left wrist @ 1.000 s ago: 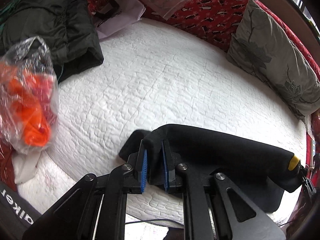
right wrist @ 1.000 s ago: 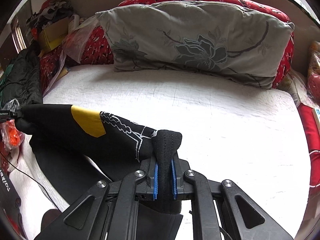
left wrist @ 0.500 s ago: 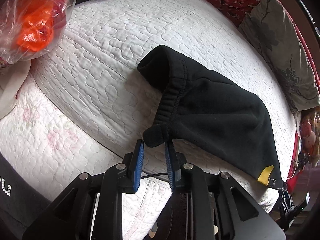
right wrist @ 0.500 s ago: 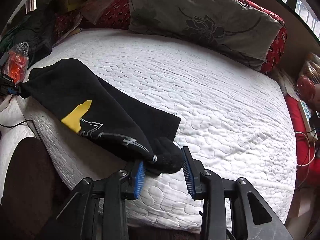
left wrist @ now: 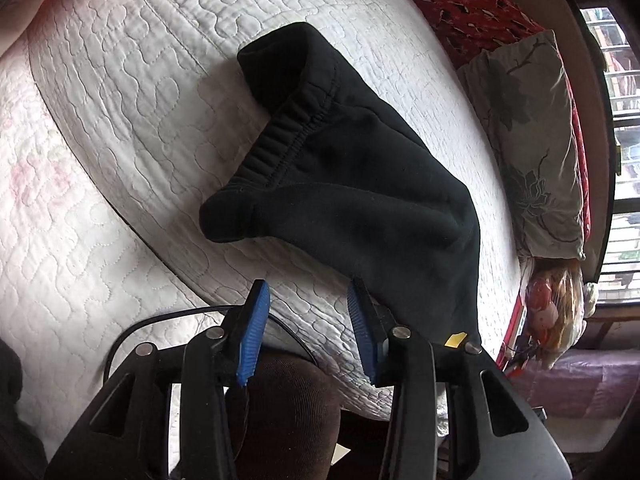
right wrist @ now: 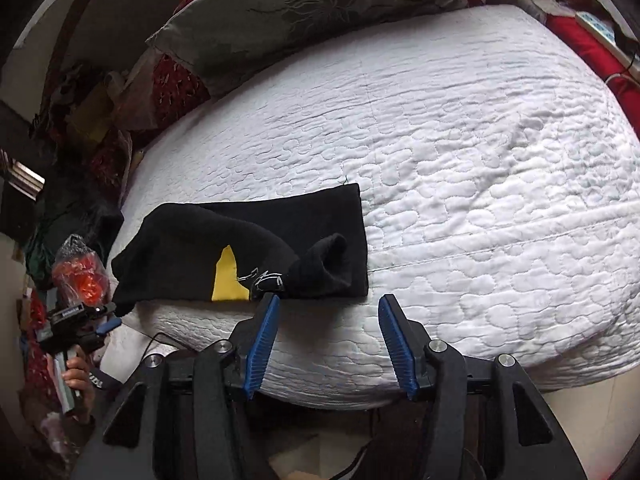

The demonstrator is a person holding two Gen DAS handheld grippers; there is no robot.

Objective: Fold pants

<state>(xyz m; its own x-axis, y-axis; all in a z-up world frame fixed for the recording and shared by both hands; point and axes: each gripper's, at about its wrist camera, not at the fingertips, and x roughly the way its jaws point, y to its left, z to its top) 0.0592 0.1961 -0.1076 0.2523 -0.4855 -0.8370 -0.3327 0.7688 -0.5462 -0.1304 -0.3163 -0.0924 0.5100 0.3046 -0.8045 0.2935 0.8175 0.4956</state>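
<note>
The black pants (left wrist: 360, 200) lie folded on the white quilted mattress (left wrist: 120, 100), elastic waistband (left wrist: 288, 144) towards the left wrist view's upper left. In the right wrist view the pants (right wrist: 192, 248) show a yellow patch (right wrist: 226, 276) and a rolled cuff (right wrist: 324, 264) near the bed's front edge. My left gripper (left wrist: 307, 292) hangs just short of the pants' near edge, jaws opening, nothing between them. My right gripper (right wrist: 330, 300) sits just before the cuff, jaws opening and empty. The left gripper (right wrist: 112, 318) also shows at the pants' left end.
A grey flower-print pillow (right wrist: 300, 4) leans on red bedding (left wrist: 472, 4) at the far side. A plastic bag of orange things (right wrist: 80, 280) lies left of the bed. A thin black cable (left wrist: 160, 320) and a person's brown-clad knee (left wrist: 288, 400) are below the bed's edge.
Both grippers were shut on the pants, lifting them. They lowered the pants onto the mattress, let go, opened wider and drew back towards the bed's near edge.
</note>
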